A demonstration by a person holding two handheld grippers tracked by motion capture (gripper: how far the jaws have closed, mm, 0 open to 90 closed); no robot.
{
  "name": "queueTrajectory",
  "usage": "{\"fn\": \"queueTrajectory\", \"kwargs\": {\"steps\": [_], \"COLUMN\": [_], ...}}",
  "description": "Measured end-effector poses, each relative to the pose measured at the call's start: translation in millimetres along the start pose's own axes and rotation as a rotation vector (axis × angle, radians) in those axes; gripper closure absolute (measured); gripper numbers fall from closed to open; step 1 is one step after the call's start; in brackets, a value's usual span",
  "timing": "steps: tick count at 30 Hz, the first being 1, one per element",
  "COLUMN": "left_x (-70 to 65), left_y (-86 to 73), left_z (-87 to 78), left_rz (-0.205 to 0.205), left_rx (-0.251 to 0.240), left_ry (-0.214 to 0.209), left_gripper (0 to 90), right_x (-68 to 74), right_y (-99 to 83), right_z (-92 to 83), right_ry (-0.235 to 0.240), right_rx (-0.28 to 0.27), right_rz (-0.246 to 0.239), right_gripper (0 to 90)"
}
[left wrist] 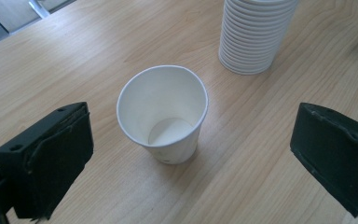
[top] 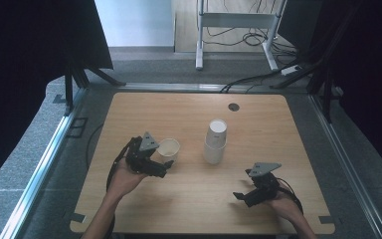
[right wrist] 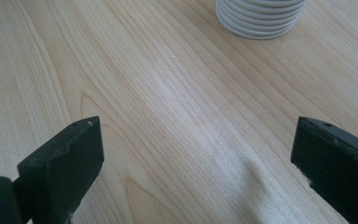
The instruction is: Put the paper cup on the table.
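Observation:
A single white paper cup [top: 169, 149] stands upright and empty on the wooden table [top: 189, 114]. My left gripper [top: 160, 166] is open just in front of it; in the left gripper view the cup [left wrist: 164, 113] sits between and a little beyond the wide-apart jaws, touching neither. A tall stack of upside-down white cups [top: 215, 141] stands to the right of it, seen also as the stack [left wrist: 256, 32]. My right gripper [top: 246, 191] is open near the front right of the table, over bare wood, with the stack's base [right wrist: 260, 17] ahead of it.
A small dark round grommet [top: 234, 106] sits near the table's far edge. Metal rails run along both sides of the table. Behind it, a desk frame [top: 234, 30] and loose cables lie on the carpet.

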State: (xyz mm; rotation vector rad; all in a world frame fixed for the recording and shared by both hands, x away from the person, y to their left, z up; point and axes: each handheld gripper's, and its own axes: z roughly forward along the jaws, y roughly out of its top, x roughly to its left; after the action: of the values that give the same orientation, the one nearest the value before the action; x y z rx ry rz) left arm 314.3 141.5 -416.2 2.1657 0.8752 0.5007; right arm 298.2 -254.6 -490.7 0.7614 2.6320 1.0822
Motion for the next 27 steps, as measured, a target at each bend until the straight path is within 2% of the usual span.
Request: {"fn": "queueTrajectory", "kwargs": {"steps": [4, 7, 9, 16, 27], "left_x": [-2.1, -4.7, -5.1, -8.8, -17.0], "left_y": [-8.4, -13.7, -15.5, -29.5, -49.9], "left_z": [-7.5, -11.3, -12.3, -14.8, -15.6], "left_rz": [-0.007, -0.014, -0.01, -0.034, -0.06], "left_rx": [-0.009, -0.038, -0.043, -0.051, -0.068], "left_ry": [0.003, 0.006, 0.004, -0.002, -0.049], "left_gripper": [0.0, 0.0, 0.0, 0.0, 0.0], "right_x": [-1.1, -1.4, -1.5, -2.5, -3.7], "right_y": [-1.3, -1.8, -1.9, -3.3, -4.9], "right_z": [-2.0, -2.9, -3.1, -4.4, -4.2], "right_ry": [-0.005, -0.006, -0.007, -0.013, -0.019], "right_rx": [-0.008, -0.011, -0.011, -0.016, -0.012], "right_rz": [0.006, 0.008, 0.009, 0.014, 0.016], "right_gripper": [2.3, 2.3, 2.3, 2.1, 2.0]}}
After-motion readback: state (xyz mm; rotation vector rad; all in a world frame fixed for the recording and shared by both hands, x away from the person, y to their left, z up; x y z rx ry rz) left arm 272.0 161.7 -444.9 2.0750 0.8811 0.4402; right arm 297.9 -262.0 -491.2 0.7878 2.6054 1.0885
